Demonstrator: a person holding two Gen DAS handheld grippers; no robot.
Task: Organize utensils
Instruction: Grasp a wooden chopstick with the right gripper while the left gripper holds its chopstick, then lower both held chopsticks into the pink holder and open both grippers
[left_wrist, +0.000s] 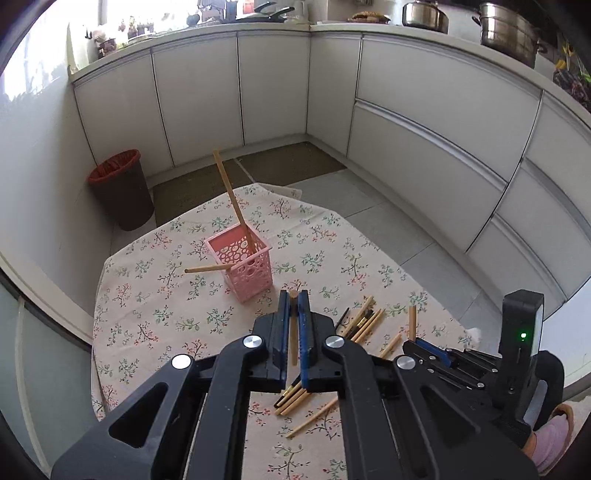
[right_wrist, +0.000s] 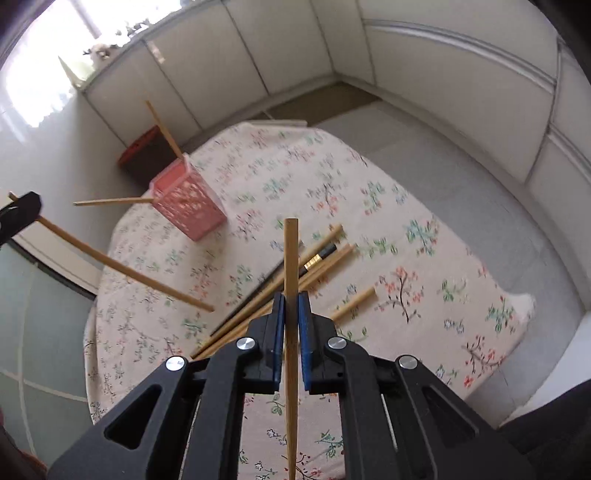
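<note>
A pink perforated basket (left_wrist: 242, 264) stands on the floral tablecloth (left_wrist: 155, 295); it also shows in the right wrist view (right_wrist: 188, 205). One wooden chopstick (left_wrist: 231, 195) leans out of it and another (left_wrist: 208, 268) pokes through its side. My left gripper (left_wrist: 294, 299) is shut on a wooden chopstick (left_wrist: 293, 339), near the basket's front. My right gripper (right_wrist: 291, 299) is shut on another wooden chopstick (right_wrist: 290, 258), held above a pile of loose wooden and black chopsticks (right_wrist: 314, 262). The pile also shows in the left wrist view (left_wrist: 364, 319).
A dark waste bin with a red liner (left_wrist: 123, 188) stands on the floor beyond the table's far left. White kitchen cabinets (left_wrist: 424, 122) curve round the back and right. The table edge (right_wrist: 528, 299) drops off at right.
</note>
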